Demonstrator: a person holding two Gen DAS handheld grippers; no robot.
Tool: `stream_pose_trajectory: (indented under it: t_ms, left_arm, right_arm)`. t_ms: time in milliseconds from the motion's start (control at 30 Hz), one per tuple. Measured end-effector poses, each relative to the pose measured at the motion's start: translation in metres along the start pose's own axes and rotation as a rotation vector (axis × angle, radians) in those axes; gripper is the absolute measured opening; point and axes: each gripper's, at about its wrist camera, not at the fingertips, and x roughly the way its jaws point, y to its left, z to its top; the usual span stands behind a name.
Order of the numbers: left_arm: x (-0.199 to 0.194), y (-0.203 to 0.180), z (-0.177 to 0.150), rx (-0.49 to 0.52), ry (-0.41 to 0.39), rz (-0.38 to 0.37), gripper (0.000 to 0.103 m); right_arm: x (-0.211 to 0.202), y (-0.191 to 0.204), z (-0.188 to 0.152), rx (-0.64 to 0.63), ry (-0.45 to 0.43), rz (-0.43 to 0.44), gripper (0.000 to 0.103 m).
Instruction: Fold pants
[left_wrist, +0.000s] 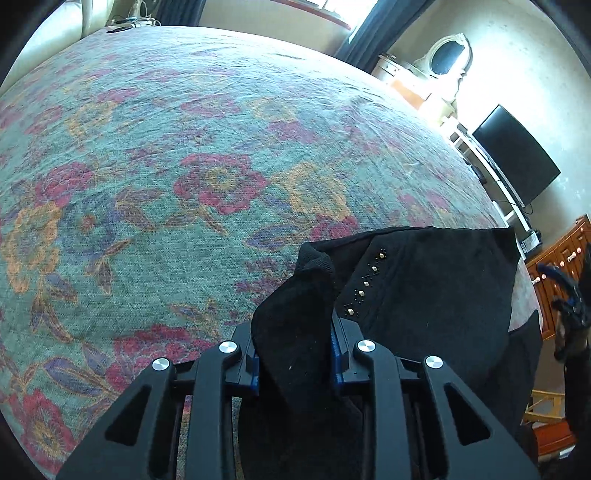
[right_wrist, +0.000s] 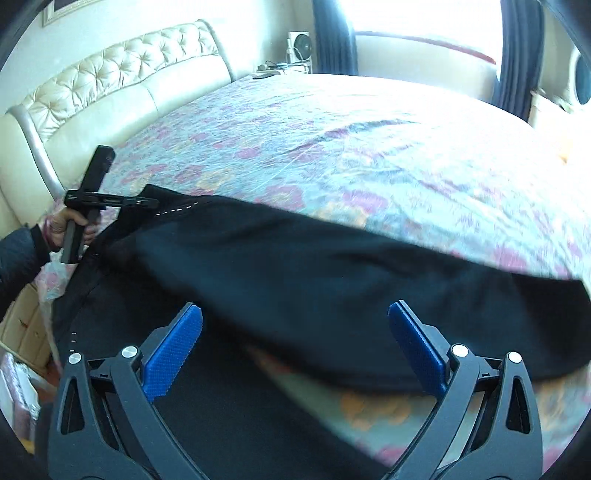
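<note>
Black pants (right_wrist: 295, 266) sprawl across the lower frame on the floral bedspread (right_wrist: 369, 147). Left gripper (left_wrist: 295, 354) is clamped on a bunched corner, likely to lift it; right gripper (right_wrist: 295, 339) hovers, jaws apart, above the cloth.

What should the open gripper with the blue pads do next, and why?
Probably lower the right gripper and close it on the black pants. Its jaws stand wide open with nothing between the pads, while the left gripper is clamped on a bunch of the fabric. The pants lie spread along the edge of the floral bedspread, so the free end needs a grip before folding.
</note>
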Motion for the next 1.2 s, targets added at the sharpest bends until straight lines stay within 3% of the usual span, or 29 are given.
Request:
stream_pose_trajectory:
  t_ms: [67, 167, 233, 367, 400, 433, 467, 567, 600, 633, 667, 733, 800, 967, 1067, 1200]
  left_arm:
    - [0.002, 0.003, 0.001, -0.004, 0.002, -0.005, 0.024]
    - [0.007, 0.014, 0.002, -0.051, 0.017, 0.03, 0.024]
    - [0.008, 0.022, 0.002, -0.092, 0.014, -0.005, 0.024]
    - [0.008, 0.024, 0.002, -0.074, 0.008, -0.017, 0.028]
    - [0.01, 0.023, 0.002, -0.064, 0.01, -0.021, 0.029]
    - [0.011, 0.023, 0.003, -0.056, 0.014, -0.02, 0.03]
    - [0.012, 0.023, 0.004, -0.055, 0.018, -0.019, 0.03]
    - [0.016, 0.019, 0.009, -0.036, 0.032, -0.01, 0.03]
    - [0.016, 0.018, 0.01, -0.023, 0.037, 0.002, 0.029]
    - [0.016, 0.016, 0.011, -0.011, 0.038, 0.01, 0.028]
    - [0.016, 0.013, 0.011, 0.004, 0.038, 0.015, 0.024]
    - [0.016, 0.012, 0.013, 0.007, 0.035, 0.01, 0.02]
    - [0.011, 0.01, 0.012, 0.001, 0.014, 0.006, 0.018]
    - [-0.026, -0.001, 0.008, 0.023, -0.104, -0.058, 0.018]
    - [-0.06, -0.014, -0.002, 0.035, -0.197, -0.121, 0.018]
    - [-0.104, -0.027, -0.033, 0.013, -0.306, -0.221, 0.018]
  right_arm:
    - [0.028, -0.025, 0.028, -0.068, 0.041, -0.042, 0.101]
    - [0.079, -0.06, 0.053, -0.146, 0.177, -0.068, 0.101]
    - [0.105, -0.08, 0.059, -0.168, 0.266, -0.036, 0.101]
    - [0.128, -0.091, 0.063, -0.174, 0.34, 0.113, 0.095]
    - [0.132, -0.091, 0.063, -0.186, 0.356, 0.135, 0.088]
    - [0.137, -0.091, 0.061, -0.203, 0.383, 0.135, 0.07]
    - [0.144, -0.092, 0.059, -0.213, 0.428, 0.124, 0.061]
    - [0.153, -0.096, 0.058, -0.21, 0.48, 0.134, 0.059]
    - [0.153, -0.095, 0.059, -0.213, 0.49, 0.126, 0.054]
    - [0.153, -0.094, 0.06, -0.218, 0.492, 0.125, 0.03]
    - [0.151, -0.094, 0.061, -0.217, 0.491, 0.129, 0.015]
    - [0.144, -0.09, 0.062, -0.222, 0.471, 0.116, 0.007]
    - [0.135, -0.08, 0.061, -0.252, 0.436, 0.076, 0.007]
    - [0.067, -0.066, 0.052, -0.263, 0.206, -0.017, 0.007]
    - [0.014, -0.042, 0.03, -0.292, 0.08, -0.079, 0.007]
    - [-0.044, 0.0, -0.023, -0.348, -0.023, -0.165, 0.007]
